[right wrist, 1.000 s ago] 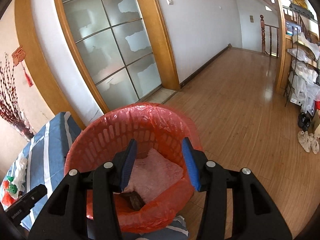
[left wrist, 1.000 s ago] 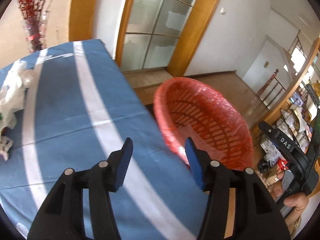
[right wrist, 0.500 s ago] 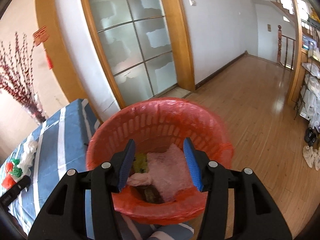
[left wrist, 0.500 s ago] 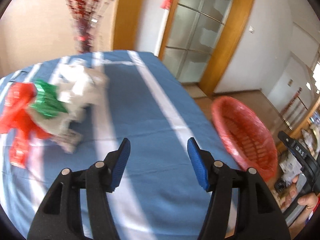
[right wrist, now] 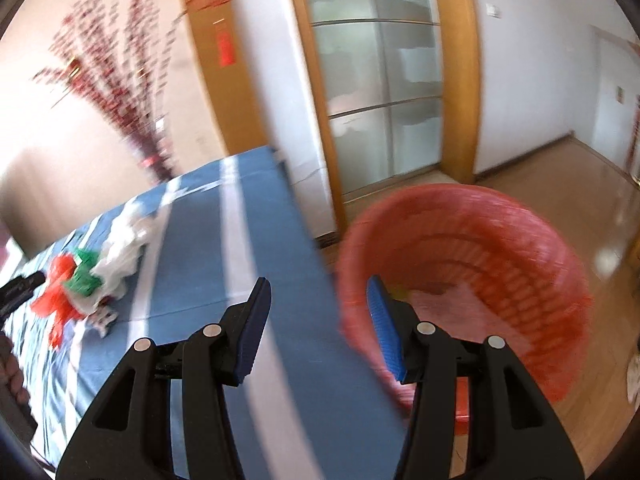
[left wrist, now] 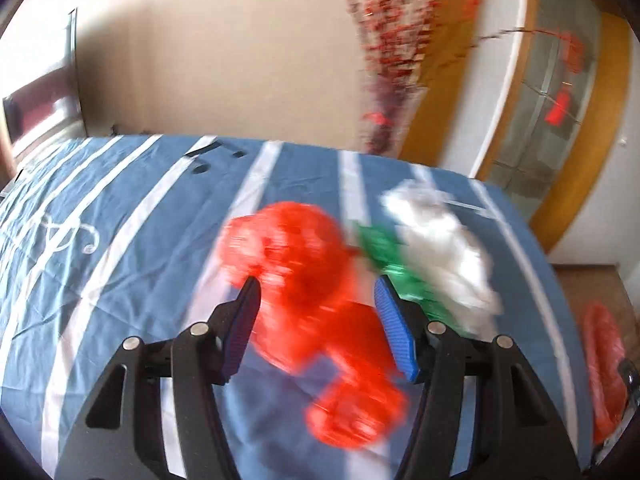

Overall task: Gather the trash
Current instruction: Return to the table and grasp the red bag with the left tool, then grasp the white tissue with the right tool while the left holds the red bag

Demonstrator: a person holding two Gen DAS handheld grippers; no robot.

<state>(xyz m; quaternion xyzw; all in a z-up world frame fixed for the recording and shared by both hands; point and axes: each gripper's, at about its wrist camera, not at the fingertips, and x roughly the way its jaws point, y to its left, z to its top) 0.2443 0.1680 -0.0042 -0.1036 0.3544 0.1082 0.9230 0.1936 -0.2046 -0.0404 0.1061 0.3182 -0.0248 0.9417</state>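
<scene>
A crumpled red plastic bag (left wrist: 304, 280) lies on the blue striped tablecloth (left wrist: 120, 240), with a green wrapper (left wrist: 394, 260) and white crumpled plastic (left wrist: 444, 248) to its right. My left gripper (left wrist: 316, 312) is open, just above the red bag, jaws either side of it. The pile also shows far left in the right wrist view (right wrist: 88, 280). My right gripper (right wrist: 316, 320) is open and empty, above the table's edge beside the red basket (right wrist: 480, 264), which holds pink trash (right wrist: 452, 308).
The red basket's rim (left wrist: 604, 360) shows at the table's right end in the left wrist view. A vase of red branches (left wrist: 396, 80) stands behind the table. Glass doors (right wrist: 380, 80) and wooden floor (right wrist: 580, 184) lie beyond the basket.
My left gripper has swung left from the basket across the table to the trash pile, now over the red bag. My right gripper has swung left off the basket toward the table edge.
</scene>
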